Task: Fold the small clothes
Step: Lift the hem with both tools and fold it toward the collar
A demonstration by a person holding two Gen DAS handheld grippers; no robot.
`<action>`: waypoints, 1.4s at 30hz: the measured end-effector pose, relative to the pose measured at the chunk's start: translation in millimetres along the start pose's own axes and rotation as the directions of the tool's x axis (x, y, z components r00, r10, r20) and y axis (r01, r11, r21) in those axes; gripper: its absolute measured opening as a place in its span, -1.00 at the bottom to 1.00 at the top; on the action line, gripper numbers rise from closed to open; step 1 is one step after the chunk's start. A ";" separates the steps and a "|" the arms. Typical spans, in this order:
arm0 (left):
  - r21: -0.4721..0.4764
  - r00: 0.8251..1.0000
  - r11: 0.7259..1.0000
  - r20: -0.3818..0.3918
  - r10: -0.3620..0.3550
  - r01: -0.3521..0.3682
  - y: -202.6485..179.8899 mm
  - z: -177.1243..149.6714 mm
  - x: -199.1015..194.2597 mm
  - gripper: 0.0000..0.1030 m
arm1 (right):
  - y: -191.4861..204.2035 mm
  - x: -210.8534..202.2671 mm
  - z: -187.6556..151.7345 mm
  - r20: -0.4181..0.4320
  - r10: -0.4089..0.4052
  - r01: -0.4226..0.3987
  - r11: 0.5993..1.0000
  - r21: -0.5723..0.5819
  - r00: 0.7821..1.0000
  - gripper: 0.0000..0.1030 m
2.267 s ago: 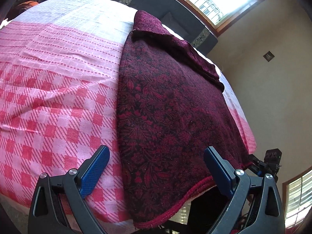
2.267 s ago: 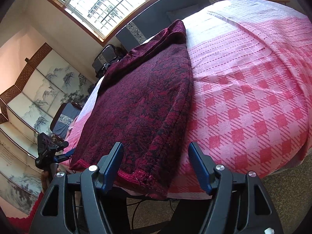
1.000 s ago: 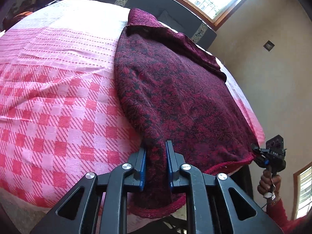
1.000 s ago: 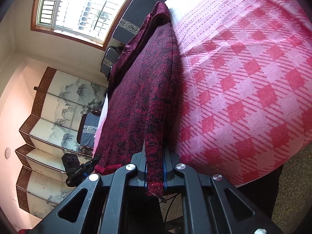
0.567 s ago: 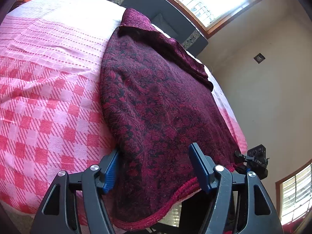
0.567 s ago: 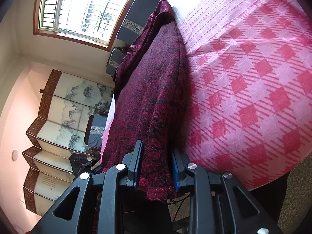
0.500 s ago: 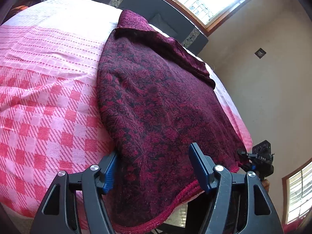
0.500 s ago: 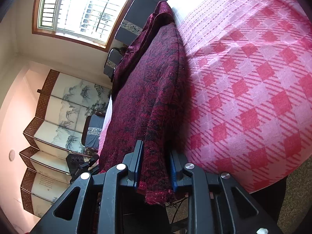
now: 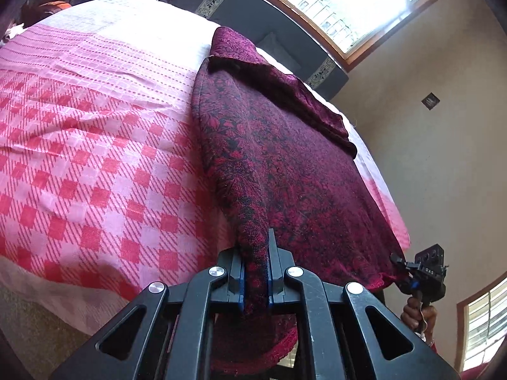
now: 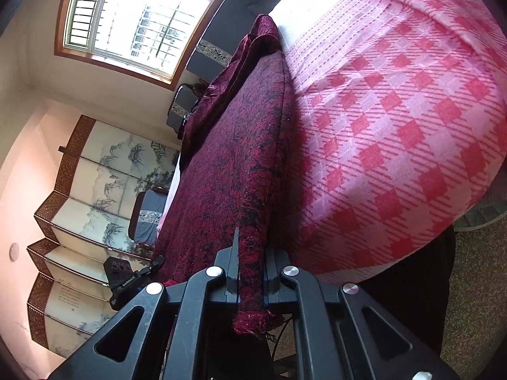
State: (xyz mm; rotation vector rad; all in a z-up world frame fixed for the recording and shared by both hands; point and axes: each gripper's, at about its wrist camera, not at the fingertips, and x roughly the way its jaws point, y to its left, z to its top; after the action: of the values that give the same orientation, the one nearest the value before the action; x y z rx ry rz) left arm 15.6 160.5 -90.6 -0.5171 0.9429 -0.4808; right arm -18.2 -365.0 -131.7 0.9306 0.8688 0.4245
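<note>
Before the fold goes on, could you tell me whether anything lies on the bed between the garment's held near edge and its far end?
Nothing visible does. Both the left gripper and right gripper are shut on the maroon garment, whose top is bare up to the far end; beside it lies only the checked bedcover.

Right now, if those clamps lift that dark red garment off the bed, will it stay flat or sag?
Probably sag: the garment already bunches into a soft ridge inside the left hand-held gripper. The knit looks thick, so likely fairly heavy. Its hem droops limply below the right hand-held gripper.
</note>
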 end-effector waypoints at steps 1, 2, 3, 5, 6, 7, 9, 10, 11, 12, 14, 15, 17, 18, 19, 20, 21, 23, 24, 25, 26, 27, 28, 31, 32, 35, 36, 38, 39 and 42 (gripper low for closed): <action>0.004 1.000 1.000 -0.001 -0.005 0.005 -2.1 -5.7 -3.8 -0.82 | -0.4 -2.8 -4.4 -0.002 0.001 -0.001 1.000 0.003 1.000 -0.87; 0.006 1.000 1.000 -0.004 -0.007 0.007 -3.7 -11.8 -7.3 -0.82 | -1.0 -5.9 -9.0 -0.005 0.001 -0.001 1.000 0.004 1.000 -0.87; 0.007 1.000 1.000 -0.008 -0.010 0.010 -4.8 -18.0 -10.8 -0.82 | -1.0 -9.8 -14.2 -0.006 0.000 0.000 1.000 0.005 1.000 -0.87; 0.005 1.000 1.000 -0.015 -0.017 0.017 -6.2 -31.3 -18.3 -0.82 | -2.0 -17.5 -23.7 -0.009 0.003 -0.003 1.000 0.014 1.000 -0.86; 0.004 1.000 1.000 -0.018 -0.022 0.022 -7.0 -37.6 -22.1 -0.82 | -3.5 -21.8 -27.3 -0.012 0.005 -0.004 1.000 0.021 1.000 -0.87; 0.003 1.000 1.000 -0.020 -0.024 0.024 -7.8 -44.0 -25.9 -0.82 | -4.6 -25.7 -31.5 -0.014 0.004 -0.004 1.000 0.027 1.000 -0.87; -0.002 0.999 1.000 -0.029 -0.027 0.027 -8.6 -58.3 -32.8 -0.82 | -6.3 -32.8 -41.5 -0.020 0.003 -0.003 0.999 0.042 1.000 -0.86; -0.007 0.999 1.000 -0.030 -0.030 0.030 -8.7 -64.7 -36.5 -0.82 | -7.3 -36.5 -46.7 -0.022 0.002 -0.001 0.999 0.049 1.000 -0.86; -0.015 0.999 0.999 -0.031 -0.034 0.033 -8.5 -70.0 -40.0 -0.82 | -8.4 -40.3 -52.1 -0.025 -0.001 0.002 0.998 0.056 1.000 -0.86; -0.024 0.999 0.999 -0.030 -0.041 0.040 -8.5 -73.7 -43.3 -0.82 | -9.8 -43.9 -56.9 -0.027 0.000 0.002 0.998 0.068 1.000 -0.86; -0.042 0.998 0.998 -0.029 -0.055 0.054 -9.1 -80.2 -49.9 -0.82 | -12.5 -51.1 -66.4 -0.025 0.008 -0.005 0.995 0.095 1.000 -0.86; -0.052 0.997 0.996 -0.026 -0.073 0.072 -8.7 -78.4 -54.2 -0.82 | -12.9 -54.2 -70.1 -0.024 0.013 -0.010 0.994 0.107 1.000 -0.86; -0.063 0.995 0.993 -0.015 -0.101 0.100 -11.9 -76.4 -60.9 -0.82 | -11.2 -60.3 -72.6 -0.024 0.031 -0.028 0.992 0.121 0.999 -0.86; -0.064 0.994 0.992 -0.009 -0.106 0.105 -14.2 -72.6 -63.9 -0.82 | -7.9 -63.6 -73.1 -0.020 0.040 -0.038 0.992 0.119 0.999 -0.86; -0.061 0.993 0.991 0.001 -0.116 0.116 -14.9 -65.9 -68.0 -0.82 | -2.8 -65.8 -71.2 -0.016 0.046 -0.044 0.993 0.113 0.999 -0.86; -0.057 0.992 0.990 0.012 -0.125 0.126 -17.7 -61.8 -72.3 -0.82 | 1.3 -68.7 -66.0 -0.013 0.053 -0.051 0.993 0.104 0.999 -0.86; -0.048 0.991 0.990 0.021 -0.131 0.132 -22.0 -56.4 -75.2 -0.82 | 5.7 -71.3 -61.5 -0.008 0.062 -0.061 0.994 0.094 0.998 -0.86; -0.027 0.990 0.990 0.044 -0.137 0.139 -33.3 -43.1 -80.1 -0.82 | 20.2 -73.6 -50.7 0.003 0.076 -0.076 0.995 0.066 0.997 -0.86; -0.020 0.989 0.990 0.054 -0.137 0.139 -38.3 -35.7 -81.5 -0.82 | 28.4 -74.0 -44.1 0.007 0.076 -0.076 0.996 0.045 0.997 -0.86; -0.015 0.989 0.990 0.063 -0.136 0.137 -42.8 -27.0 -82.0 -0.82 | 34.8 -73.8 -36.1 0.008 0.075 -0.075 0.997 0.027 0.997 -0.86; -0.011 0.988 0.990 0.070 -0.140 0.142 -46.8 -18.7 -82.3 -0.82 | 40.9 -73.9 -27.3 0.010 0.076 -0.076 0.997 0.013 0.997 -0.86; -0.009 0.986 0.989 0.077 -0.147 0.148 -49.5 -9.1 -82.2 -0.82 | 46.3 -73.5 -17.2 0.013 0.077 -0.077 0.997 0.003 0.997 -0.86; -0.009 0.985 0.989 0.087 -0.149 0.151 -52.0 1.1 -81.9 -0.82 | 51.3 -72.8 -6.7 0.017 0.080 -0.080 0.997 -0.005 0.997 -0.86; -0.022 0.977 0.984 0.122 -0.174 0.178 -58.6 37.6 -75.2 -0.81 | 63.2 -69.0 25.2 0.028 0.094 -0.093 0.995 -0.029 0.995 -0.86; -0.033 0.975 0.982 0.133 -0.180 0.186 -59.8 49.9 -71.5 -0.81 | 66.9 -65.8 36.8 0.033 0.095 -0.094 0.995 -0.039 0.995 -0.86; -0.058 0.972 0.980 0.155 -0.177 0.188 -61.4 85.3 -54.3 -0.81 | 73.0 -51.1 73.3 0.044 0.102 -0.100 0.994 -0.040 0.994 -0.86; -0.067 0.973 0.981 0.161 -0.167 0.180 -60.1 97.4 -46.3 -0.81 | 73.5 -44.6 84.8 0.046 0.101 -0.099 0.994 -0.038 0.994 -0.86; -0.079 0.976 0.984 0.165 -0.143 0.158 -57.1 118.0 -29.4 -0.81 | 71.9 -30.3 106.3 0.049 0.096 -0.095 0.995 -0.028 0.994 -0.86; -0.091 0.977 0.984 0.165 -0.134 0.150 -53.3 127.6 -19.0 -0.81 | 70.1 -22.5 116.1 0.049 0.092 -0.091 0.996 -0.024 0.995 -0.86; -0.121 0.981 0.984 0.163 -0.107 0.127 -42.6 152.7 9.6 -0.81 | 56.0 -1.1 144.1 0.047 0.078 -0.079 0.997 0.017 0.996 -0.86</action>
State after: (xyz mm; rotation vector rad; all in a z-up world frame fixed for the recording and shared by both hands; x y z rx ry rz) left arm 143.4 152.9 3.4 -0.7227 0.7995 -0.4789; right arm 98.6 -409.3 -40.7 0.9911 0.7972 0.4611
